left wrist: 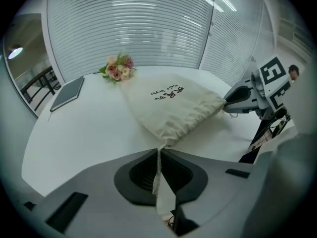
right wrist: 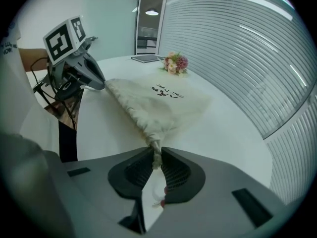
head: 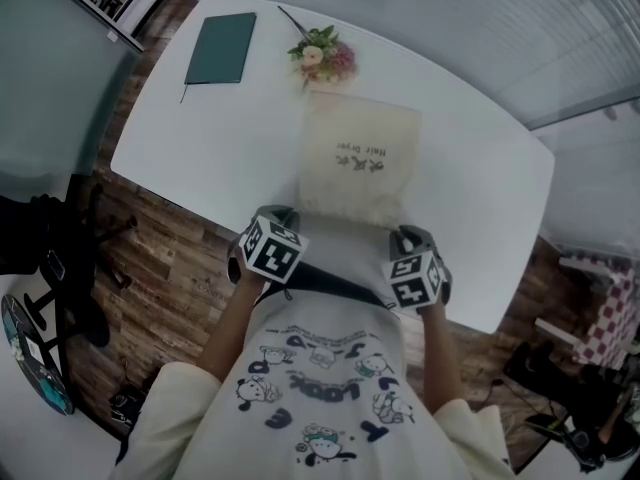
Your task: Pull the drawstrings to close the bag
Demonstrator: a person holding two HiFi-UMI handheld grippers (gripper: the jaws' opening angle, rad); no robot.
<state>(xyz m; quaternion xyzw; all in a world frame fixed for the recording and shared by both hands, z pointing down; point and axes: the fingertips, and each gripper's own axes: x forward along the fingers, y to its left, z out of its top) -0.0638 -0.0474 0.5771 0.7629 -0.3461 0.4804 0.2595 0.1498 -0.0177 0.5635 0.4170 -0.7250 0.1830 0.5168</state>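
A cream cloth bag (head: 358, 158) with dark print lies flat on the white table (head: 200, 138), its gathered mouth toward me. My left gripper (head: 275, 223) is at the mouth's left corner and is shut on a thin white drawstring (left wrist: 158, 163) that runs up to the bag (left wrist: 173, 105). At the right corner my right gripper (head: 405, 240) is shut on the other drawstring (right wrist: 156, 155), just where it leaves the bunched cloth of the bag (right wrist: 158, 103). Each gripper shows in the other's view: the right gripper (left wrist: 233, 103) and the left gripper (right wrist: 99, 81).
A small bouquet of pink flowers (head: 322, 56) lies just beyond the bag. A dark green notebook (head: 221, 48) rests at the table's far left. The table's near edge (head: 330, 273) runs under my grippers, with wooden floor below and a slatted blind behind.
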